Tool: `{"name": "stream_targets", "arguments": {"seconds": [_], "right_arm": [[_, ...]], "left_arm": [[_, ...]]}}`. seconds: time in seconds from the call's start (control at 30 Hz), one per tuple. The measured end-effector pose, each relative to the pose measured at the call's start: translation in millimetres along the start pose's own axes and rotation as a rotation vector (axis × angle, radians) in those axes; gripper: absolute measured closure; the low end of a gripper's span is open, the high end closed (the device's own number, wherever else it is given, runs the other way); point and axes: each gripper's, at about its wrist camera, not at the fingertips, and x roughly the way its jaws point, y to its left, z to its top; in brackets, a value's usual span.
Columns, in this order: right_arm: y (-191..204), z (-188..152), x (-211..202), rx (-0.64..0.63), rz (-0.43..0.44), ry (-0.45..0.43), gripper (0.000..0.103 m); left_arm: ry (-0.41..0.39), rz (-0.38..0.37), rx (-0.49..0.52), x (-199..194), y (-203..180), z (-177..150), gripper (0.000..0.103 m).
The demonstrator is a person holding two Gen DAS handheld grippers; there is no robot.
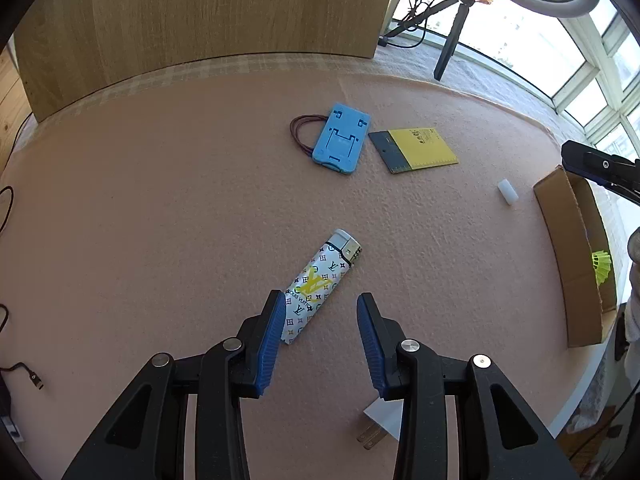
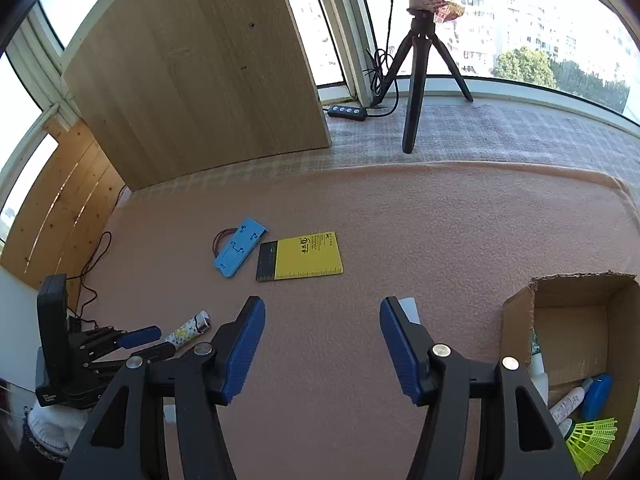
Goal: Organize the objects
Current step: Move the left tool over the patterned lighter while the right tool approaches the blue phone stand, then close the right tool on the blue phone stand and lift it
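Now my left gripper (image 1: 321,322) gapes around the monogram-printed white lighter (image 1: 318,286), angled for pinching; my right gripper (image 2: 322,340) hangs open, empty, beside the brown cardboard box (image 2: 516,312).

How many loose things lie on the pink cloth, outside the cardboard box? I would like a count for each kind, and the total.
Lighter: 1
Blue plastic stand: 1
Yellow notebook: 1
Hair ties, one bunch: 1
Small white tube: 1
White plug: 1
Total: 6
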Motion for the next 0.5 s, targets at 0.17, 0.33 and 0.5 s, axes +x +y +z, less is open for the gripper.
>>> {"name": "stream_targets", "arguments": {"seconds": [0.17,0.33,0.5], "right_arm": [[10.3,22.3,31.7,0.003,0.023,0.039,0.054],[26.5,42.1,69.2,0.020,0.098,0.089,0.055],[56.1,59.6,109.0,-0.019,0.071,0.133,0.055]], "left_arm": [[0.005,0.010,0.001,6.6,2.6,5.2,0.063],[0.007,0.005,0.005,12.5,4.1,6.5,0.063],[0.017,-0.001,0.004,20.5,6.1,8.6,0.063]]}}
